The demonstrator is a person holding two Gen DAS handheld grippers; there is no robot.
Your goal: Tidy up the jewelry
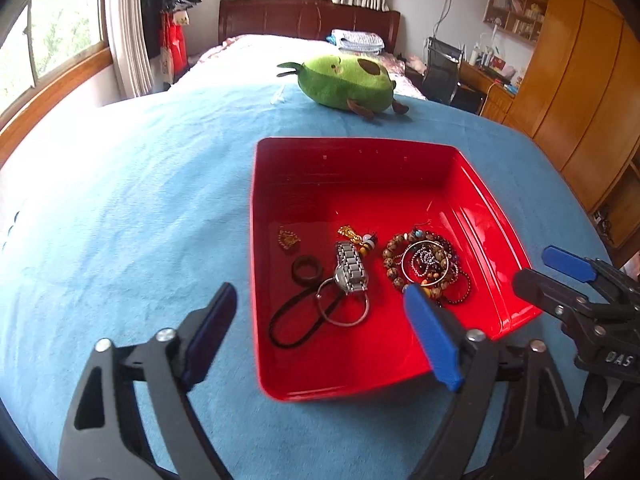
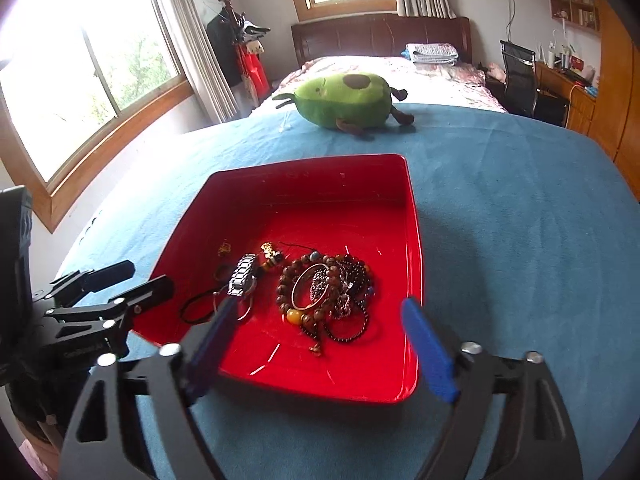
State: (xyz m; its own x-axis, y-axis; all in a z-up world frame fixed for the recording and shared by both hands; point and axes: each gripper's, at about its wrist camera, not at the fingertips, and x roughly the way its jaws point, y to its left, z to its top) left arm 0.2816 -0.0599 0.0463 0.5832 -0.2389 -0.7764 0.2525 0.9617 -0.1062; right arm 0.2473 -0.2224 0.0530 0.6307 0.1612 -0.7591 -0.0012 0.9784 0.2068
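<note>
Blue pads fill the foreground: my left gripper (image 1: 324,334) hangs with its jaws spread wide and nothing between them, one finger out over the blanket, the other over the near part of the red tray (image 1: 360,384). My right gripper (image 2: 322,346) is the same story, jaws apart and empty, straddling the tray's near right corner.

Now the risks. That tangled bead pile (image 2: 328,300) in the tray's right half worries me most; beaded bracelets, a thin metal bangle and a chain look knotted together, so pinching one strand could, I reckon, drag the whole heap up with it. The tray sits on a soft blue blanket (image 1: 120,220), so a push on its rim may tip or slide it. Both grippers hover close together at the near edge, and a careless reach could knock them into each other.

Inside the tray, everything lies in the near half. Left of the bead pile: a silver watch (image 1: 350,268) overlapping a wire ring (image 1: 344,304), a black hair tie (image 1: 296,322), a dark ring (image 1: 307,270), a small gold piece (image 1: 288,238), and a bee charm (image 1: 370,244). The tray's far half is bare. Well beyond it rests a green plush toy (image 1: 346,82).
</note>
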